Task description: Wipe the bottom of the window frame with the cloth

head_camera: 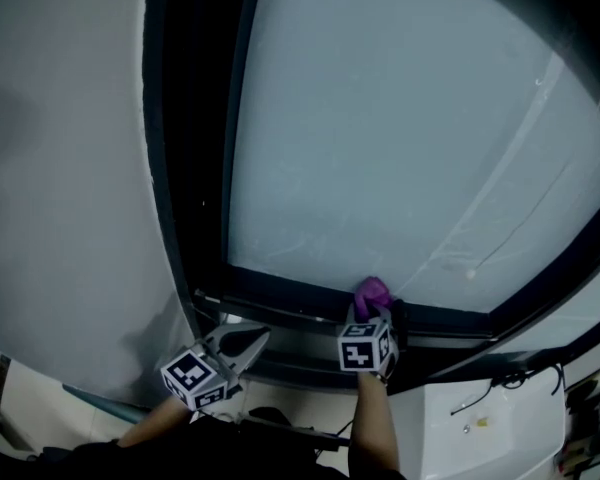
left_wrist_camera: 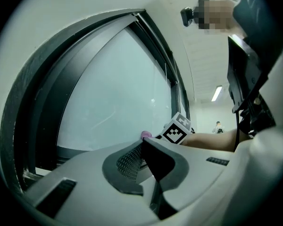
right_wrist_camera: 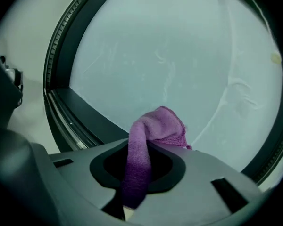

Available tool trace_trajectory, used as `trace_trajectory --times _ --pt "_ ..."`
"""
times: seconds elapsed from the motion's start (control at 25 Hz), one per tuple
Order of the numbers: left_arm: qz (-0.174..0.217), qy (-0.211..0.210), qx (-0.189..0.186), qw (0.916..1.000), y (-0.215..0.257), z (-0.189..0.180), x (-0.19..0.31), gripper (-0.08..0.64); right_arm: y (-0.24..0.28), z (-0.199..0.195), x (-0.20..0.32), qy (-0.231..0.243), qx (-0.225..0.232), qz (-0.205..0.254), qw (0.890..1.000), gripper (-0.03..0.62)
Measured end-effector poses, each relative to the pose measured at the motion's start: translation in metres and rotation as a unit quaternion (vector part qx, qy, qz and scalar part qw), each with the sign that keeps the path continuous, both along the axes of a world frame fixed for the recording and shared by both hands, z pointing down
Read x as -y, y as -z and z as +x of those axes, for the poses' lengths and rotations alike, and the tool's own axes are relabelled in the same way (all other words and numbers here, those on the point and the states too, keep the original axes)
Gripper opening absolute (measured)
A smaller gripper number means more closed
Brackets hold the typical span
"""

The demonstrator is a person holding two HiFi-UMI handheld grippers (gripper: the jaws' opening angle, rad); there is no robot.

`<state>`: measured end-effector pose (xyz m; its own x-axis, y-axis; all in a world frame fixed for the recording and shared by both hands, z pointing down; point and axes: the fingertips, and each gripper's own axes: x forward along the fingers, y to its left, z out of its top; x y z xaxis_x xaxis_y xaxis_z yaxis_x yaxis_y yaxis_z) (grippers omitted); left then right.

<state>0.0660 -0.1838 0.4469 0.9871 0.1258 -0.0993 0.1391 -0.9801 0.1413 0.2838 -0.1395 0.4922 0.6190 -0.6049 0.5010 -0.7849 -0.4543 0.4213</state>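
Cloth [right_wrist_camera: 151,138], purple and bunched, is clamped between the fingers of the right gripper [head_camera: 373,320]. A rolled strip runs back down the slot between them, and a loose wad sticks out past their tips. In the head view the wad sits at the bottom rail of the dark window frame [head_camera: 290,296], right where the rail meets the frosted glass [head_camera: 400,148]. Whether the cloth presses on the rail or on the glass cannot be told, since the marker cube and the wad hide the fingertips there.

The left gripper [head_camera: 252,340] hangs nearer and to the left, just below the rail. Its fingers are pressed together with nothing between them, and their tips point right, toward the other gripper. In its own view only a small pink speck of the cloth shows beyond the right gripper's cube.

A pale wall [head_camera: 60,168] fills the left side. A forearm [head_camera: 375,428] leads down from the right gripper, cut off at the lower edge. At the near right stands a white unit [head_camera: 500,423] with a dark cable; what it is stays unclear.
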Motion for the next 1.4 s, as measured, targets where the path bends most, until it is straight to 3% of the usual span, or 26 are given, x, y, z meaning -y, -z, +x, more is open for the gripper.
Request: trace_trajectory --times 0.2,0.36,0.76,1.4 --pt "0.014 0.011 -0.002 0.9998 -0.003 0.002 0.005 0.003 -0.003 -0.008 0.002 0.048 0.052 0.000 0.998 0.081" --pt "0.004 0.028 0.000 0.9996 -0.002 0.003 0.008 0.003 -0.003 -0.008 0.004 0.067 0.066 -0.016 0.995 0.081" --pt "0.011 0.071 0.012 0.9973 -0.002 -0.005 0.014 0.003 -0.004 -0.026 0.021 0.132 0.119 -0.007 0.984 0.081" --pt "0.026 0.094 0.010 0.9951 0.001 -0.011 0.018 0.003 -0.003 -0.065 0.053 0.194 0.102 -0.034 0.975 0.081"
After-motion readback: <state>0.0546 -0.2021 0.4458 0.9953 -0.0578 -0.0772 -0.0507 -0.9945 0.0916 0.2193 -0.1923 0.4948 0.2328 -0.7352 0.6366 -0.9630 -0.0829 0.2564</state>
